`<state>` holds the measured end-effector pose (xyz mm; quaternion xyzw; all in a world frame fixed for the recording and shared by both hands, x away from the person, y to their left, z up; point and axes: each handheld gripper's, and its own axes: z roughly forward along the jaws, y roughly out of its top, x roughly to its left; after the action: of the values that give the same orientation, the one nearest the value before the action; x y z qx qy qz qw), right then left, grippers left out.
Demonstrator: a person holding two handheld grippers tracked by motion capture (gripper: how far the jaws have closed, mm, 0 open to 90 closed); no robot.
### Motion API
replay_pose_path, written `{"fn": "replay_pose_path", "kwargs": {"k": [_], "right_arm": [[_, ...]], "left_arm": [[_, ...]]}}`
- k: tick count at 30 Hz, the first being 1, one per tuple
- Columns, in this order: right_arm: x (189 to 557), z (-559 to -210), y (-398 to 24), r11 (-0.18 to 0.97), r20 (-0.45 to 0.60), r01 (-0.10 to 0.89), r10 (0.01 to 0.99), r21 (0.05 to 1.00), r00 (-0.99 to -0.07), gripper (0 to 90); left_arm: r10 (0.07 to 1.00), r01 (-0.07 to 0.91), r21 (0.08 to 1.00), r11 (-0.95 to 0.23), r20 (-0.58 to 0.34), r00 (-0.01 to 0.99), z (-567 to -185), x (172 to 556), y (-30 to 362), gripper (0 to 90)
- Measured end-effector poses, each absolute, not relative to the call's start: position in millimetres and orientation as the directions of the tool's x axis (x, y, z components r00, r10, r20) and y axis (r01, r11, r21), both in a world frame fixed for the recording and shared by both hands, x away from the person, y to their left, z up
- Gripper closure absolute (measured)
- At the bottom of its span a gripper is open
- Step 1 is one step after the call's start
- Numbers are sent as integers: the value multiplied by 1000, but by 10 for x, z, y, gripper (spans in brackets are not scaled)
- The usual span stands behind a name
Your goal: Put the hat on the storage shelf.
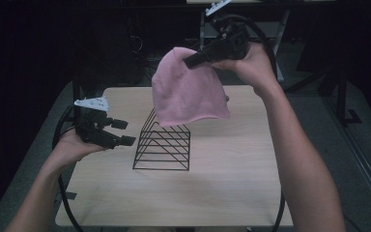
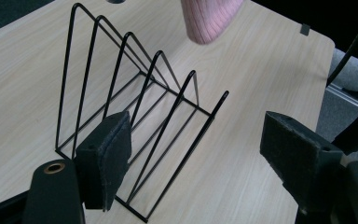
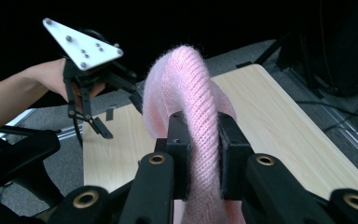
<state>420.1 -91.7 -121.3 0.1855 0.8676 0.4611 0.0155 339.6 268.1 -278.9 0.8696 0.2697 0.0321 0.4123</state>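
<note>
The pink knit hat [image 1: 188,89] is clamped in the right gripper [image 1: 193,62] jaws, hung above the wire rack [image 1: 163,145]. The left gripper [image 1: 125,133] jaws are held wide open, empty, beside the rack's left edge on the table [image 1: 232,183].

Pink knit hat [image 1: 188,92], lifted off the table

Your hat hangs limp from a pinch near its top edge (ribbed knit, soft pink), its lower hem draping just above the far end of the black wire rack [image 1: 163,147], mid-table.

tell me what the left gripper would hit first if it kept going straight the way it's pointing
Most likely the black wire rack. The left gripper has its jaws open and aimed at the rack's near end, with bare table around it. Depth is hard to judge.
</note>
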Motion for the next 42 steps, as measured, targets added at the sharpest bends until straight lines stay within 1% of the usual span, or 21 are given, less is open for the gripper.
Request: {"fn": "replay_pose_path", "kwargs": {"k": [8, 15, 19, 21, 24, 25, 27, 33, 35, 42], "right_arm": [[4185, -1189, -686, 518, 135, 272, 287, 811, -948, 776], [4192, -1179, -501, 518, 136, 247, 243, 819, -960, 776], [4176, -1171, -371, 520, 134, 230, 215, 822, -967, 776], [4164, -1166, -321, 515, 146, 237, 211, 824, -967, 776], [4170, -1172, -281, 513, 137, 220, 195, 830, -971, 776], [4160, -1177, -240, 513, 141, 219, 187, 830, -972, 776], [4156, -1187, -201, 514, 141, 215, 179, 831, -974, 776], [4159, -1230, -143, 520, 135, 207, 173, 828, -976, 775], [4158, -1256, -142, 522, 142, 216, 177, 825, -974, 775], [4188, -1384, -166, 526, 159, 237, 190, 817, -969, 772]], "left_arm": [[483, 430, 751, -502, -169, 859, -2709, 3445, 2687, 251], [473, 442, 771, -458, -210, 856, -2688, 3520, 2717, 257], [457, 450, 776, -443, -236, 857, -2680, 3554, 2756, 351], [450, 456, 774, -440, -250, 858, -2683, 3561, 2765, 400], [445, 456, 771, -445, -252, 860, -2691, 3571, 2769, 440], [436, 455, 767, -452, -255, 863, -2701, 3568, 2769, 528], [439, 457, 766, -453, -255, 862, -2708, 3562, 2771, 612], [446, 459, 760, -460, -249, 860, -2740, 3564, 2822, 799], [448, 462, 756, -464, -250, 858, -2757, 3564, 2839, 820], [454, 475, 731, -489, -251, 855, -2808, 3560, 2832, 823]]}}
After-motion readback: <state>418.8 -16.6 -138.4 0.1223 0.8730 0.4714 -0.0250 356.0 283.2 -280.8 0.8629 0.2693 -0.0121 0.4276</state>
